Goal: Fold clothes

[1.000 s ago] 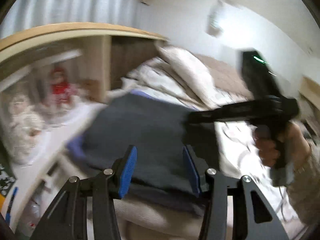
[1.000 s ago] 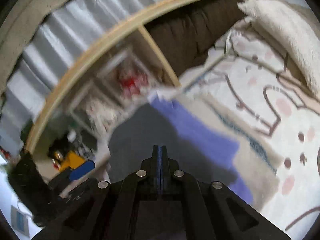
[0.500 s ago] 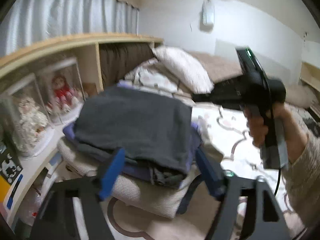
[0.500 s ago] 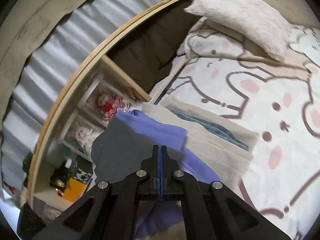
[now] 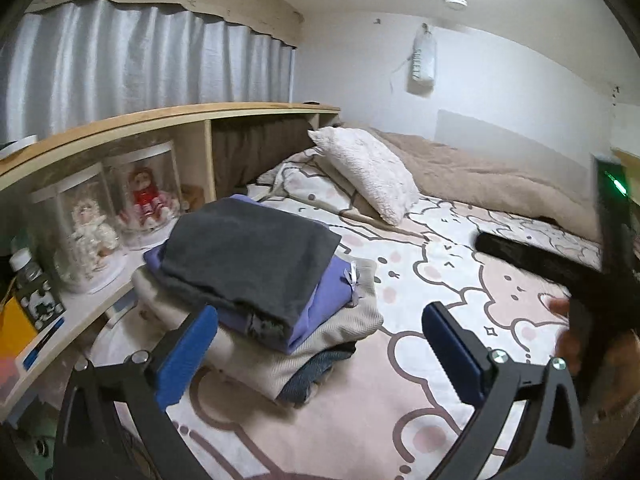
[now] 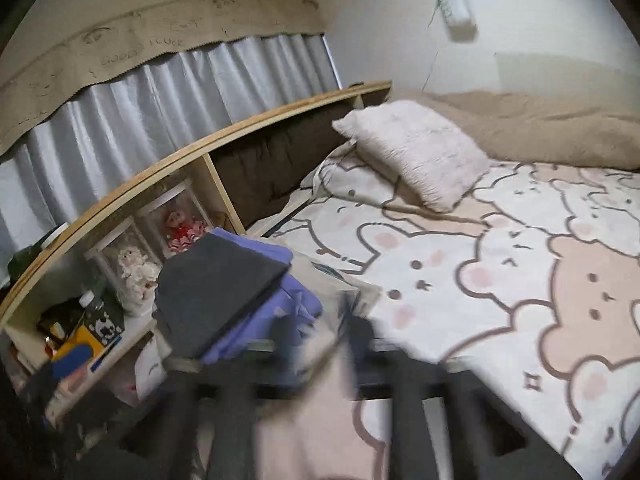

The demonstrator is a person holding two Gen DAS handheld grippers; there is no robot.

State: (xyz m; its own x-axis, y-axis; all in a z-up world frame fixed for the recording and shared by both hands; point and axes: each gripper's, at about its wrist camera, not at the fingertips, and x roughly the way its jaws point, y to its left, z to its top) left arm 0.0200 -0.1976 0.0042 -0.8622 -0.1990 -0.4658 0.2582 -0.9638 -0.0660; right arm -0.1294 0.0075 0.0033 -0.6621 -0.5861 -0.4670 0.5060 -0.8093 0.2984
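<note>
- Holding both grippers back from the pile, you had nothing between either pair of fingers.
- Your left gripper (image 5: 320, 344) stood with its blue pads wide apart and still spreading, only bedsheet (image 5: 432, 280) showing in the gap.
- Your right gripper (image 6: 320, 340) was blurred in its own view; its jaws were parting too, and no cloth was caught in them.
- Your right hand (image 5: 576, 344) showed at the right edge of the left wrist view, wrapped round the black handle.
- The folded stack (image 5: 256, 280) sat at the bed's left edge, just beside the wooden shelf (image 5: 160, 120).
- The dark grey garment (image 5: 248, 256) lay on top, over a purple one (image 5: 320, 300), a beige knit (image 5: 336, 332) and a sliver of blue denim (image 5: 316, 376) at the bottom.
- A white fluffy pillow (image 5: 368, 172) leaned further up the bed, well apart from the stack.
- Two dolls (image 5: 120, 208) in clear cases stood in the shelf compartment beside the pile.
</note>
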